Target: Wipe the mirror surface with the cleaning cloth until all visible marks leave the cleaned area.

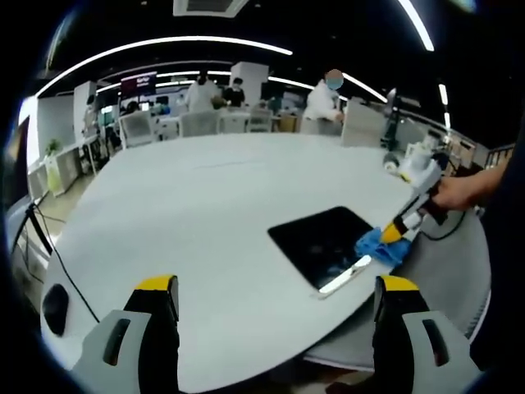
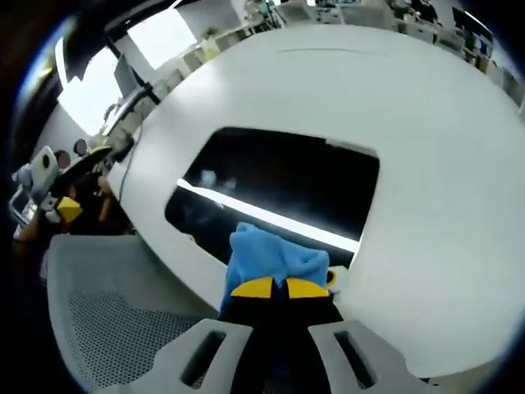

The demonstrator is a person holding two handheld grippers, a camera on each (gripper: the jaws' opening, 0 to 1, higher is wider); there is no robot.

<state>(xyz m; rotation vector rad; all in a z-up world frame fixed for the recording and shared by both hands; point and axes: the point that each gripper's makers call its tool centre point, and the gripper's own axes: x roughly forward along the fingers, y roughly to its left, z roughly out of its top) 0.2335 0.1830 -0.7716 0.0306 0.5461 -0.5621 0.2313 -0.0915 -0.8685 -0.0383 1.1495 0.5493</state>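
Right hand-held gripper [image 2: 283, 288] clamps blue cloth [image 2: 275, 256] on mirror [image 2: 279, 176]; no legible writing.

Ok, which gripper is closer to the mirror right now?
Right. The right gripper, shut on the blue cloth, is at the mirror's near edge. The left gripper is open, back over the white table, apart from it.

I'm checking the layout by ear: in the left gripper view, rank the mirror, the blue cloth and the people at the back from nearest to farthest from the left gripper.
1. mirror, on the table just ahead, right of centre.
2. blue cloth, at the mirror's far right edge, held by the right gripper.
3. people, beyond the table's far side.
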